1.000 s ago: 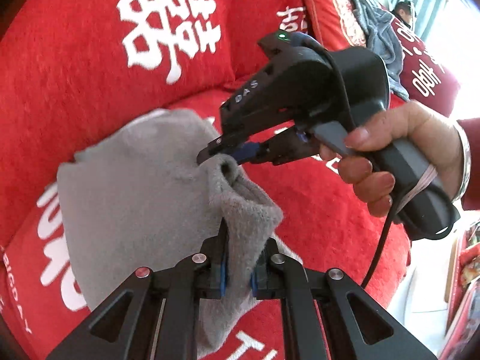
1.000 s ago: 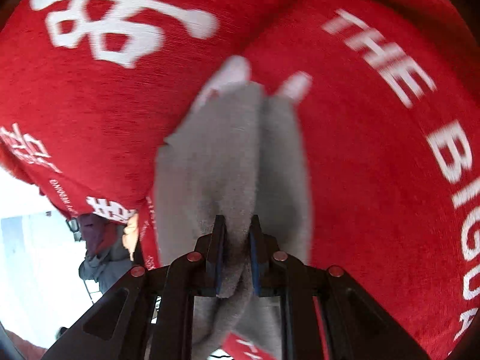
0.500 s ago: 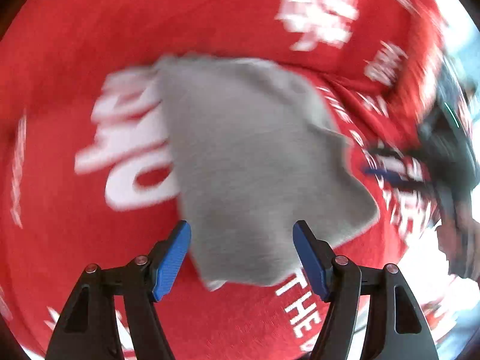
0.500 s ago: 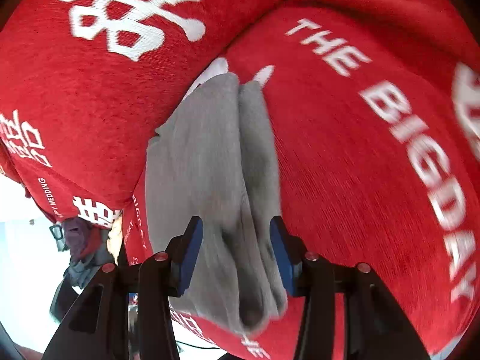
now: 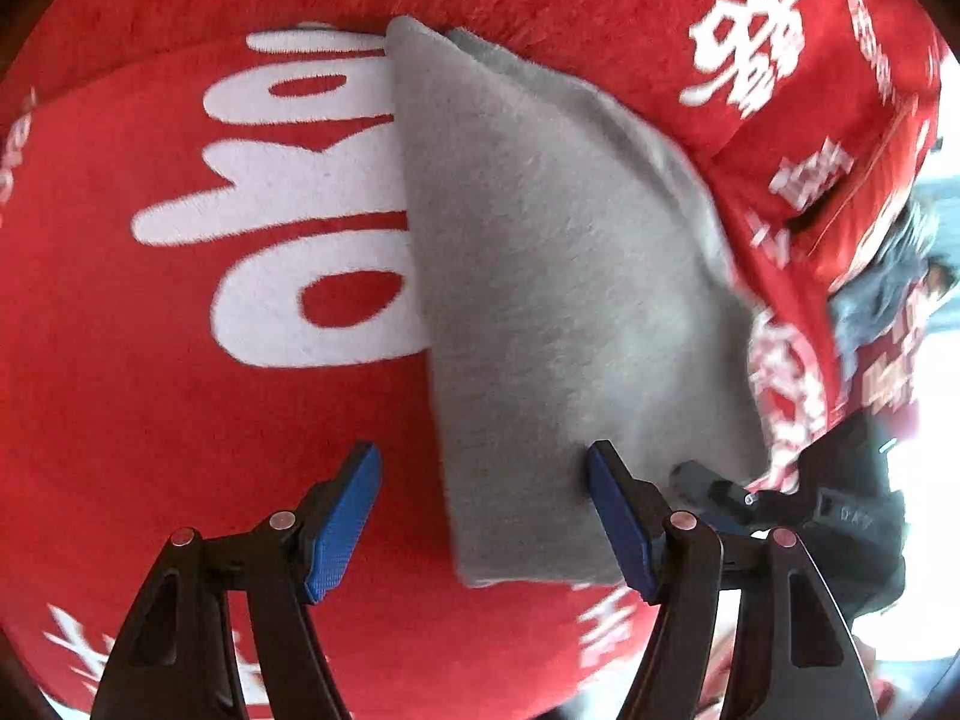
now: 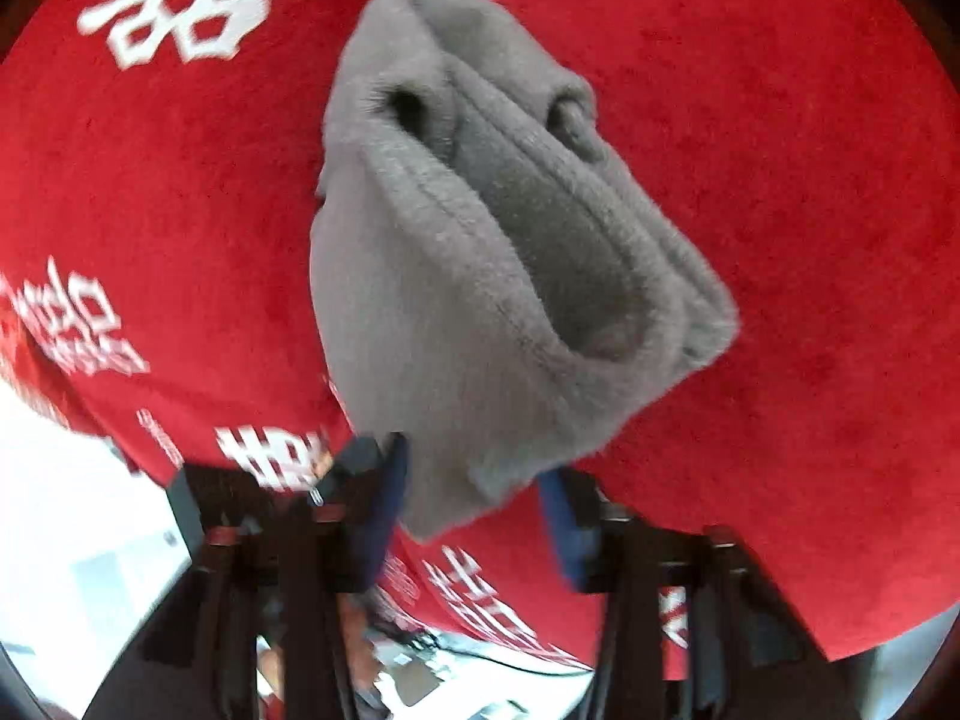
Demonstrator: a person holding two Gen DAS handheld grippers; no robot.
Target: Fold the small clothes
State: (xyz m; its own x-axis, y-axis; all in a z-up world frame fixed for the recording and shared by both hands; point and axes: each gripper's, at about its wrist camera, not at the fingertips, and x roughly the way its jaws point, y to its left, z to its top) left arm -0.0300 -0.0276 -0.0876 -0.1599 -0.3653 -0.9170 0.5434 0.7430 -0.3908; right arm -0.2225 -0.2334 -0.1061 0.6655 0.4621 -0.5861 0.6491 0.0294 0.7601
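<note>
Grey cloth (image 5: pixel 558 276) lies folded on slippery red cushion (image 5: pixel 180 408), left gripper (image 5: pixel 483 519) and right gripper (image 6: pixel 474 516) both wide open, empty; loose layers may spring apart.

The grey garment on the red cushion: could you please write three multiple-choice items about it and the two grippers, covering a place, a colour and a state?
1. Where does the grey garment lie?
A. on a red cushion with white lettering
B. in a basket
C. on a wooden floor

2. What colour are the pads of the left gripper?
A. green
B. blue
C. yellow

3. How do the jaws of the left gripper and the right gripper stand?
A. both open
B. both clamped on the garment
C. only the left open

Answers: 1 A, red fabric surrounds the garment; 2 B, both pads show blue; 3 A, a wide gap shows between each pair of fingers.
</note>
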